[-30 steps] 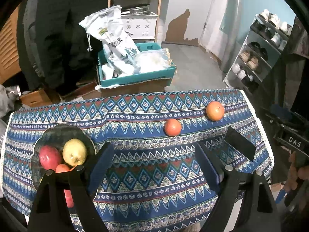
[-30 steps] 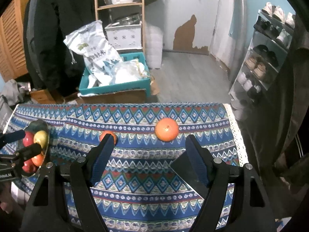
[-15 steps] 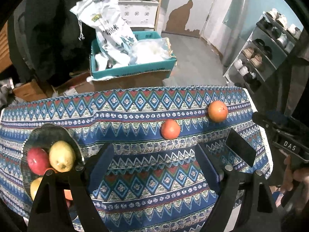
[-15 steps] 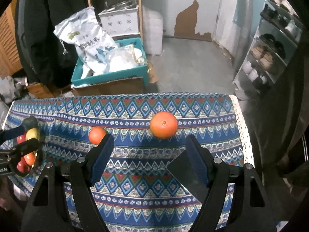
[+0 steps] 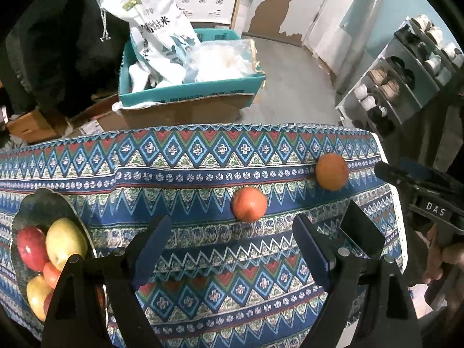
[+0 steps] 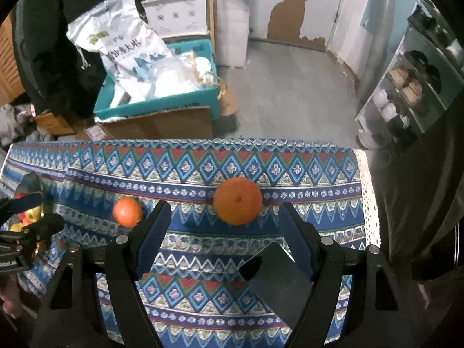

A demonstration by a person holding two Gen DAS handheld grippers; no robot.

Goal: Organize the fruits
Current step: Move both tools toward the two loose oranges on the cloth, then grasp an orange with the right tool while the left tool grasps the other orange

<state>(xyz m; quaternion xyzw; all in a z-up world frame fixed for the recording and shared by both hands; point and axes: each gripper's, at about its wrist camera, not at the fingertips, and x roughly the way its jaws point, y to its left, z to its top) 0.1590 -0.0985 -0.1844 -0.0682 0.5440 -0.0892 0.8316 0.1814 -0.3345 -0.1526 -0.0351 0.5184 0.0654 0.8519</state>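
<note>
**Both claws spread, nothing gripped; two oranges loose on the cloth**

Left gripper (image 5: 229,243): jaws wide apart, empty, hanging over the patterned tablecloth (image 5: 203,261). Right gripper (image 6: 223,232): jaws also spread wide, empty.

Large orange (image 6: 237,201) sits on the cloth near the far right side, just ahead of the gap between the right gripper's fingers (image 6: 152,236), not touching them. In the left view it is at far right (image 5: 331,171).

Small orange (image 5: 249,204) lies near it, to its left, apart from it; just beyond the left gripper's fingertips. In the right view it is blurred (image 6: 127,211), just left of the left finger.

Dark bowl (image 5: 43,203) at the cloth's left end holds a red apple (image 5: 30,248), a yellow apple (image 5: 66,242) and more fruit, partly hidden behind the gripper.

Beyond the table: teal box (image 5: 191,91) with bags in it, on the floor.
</note>
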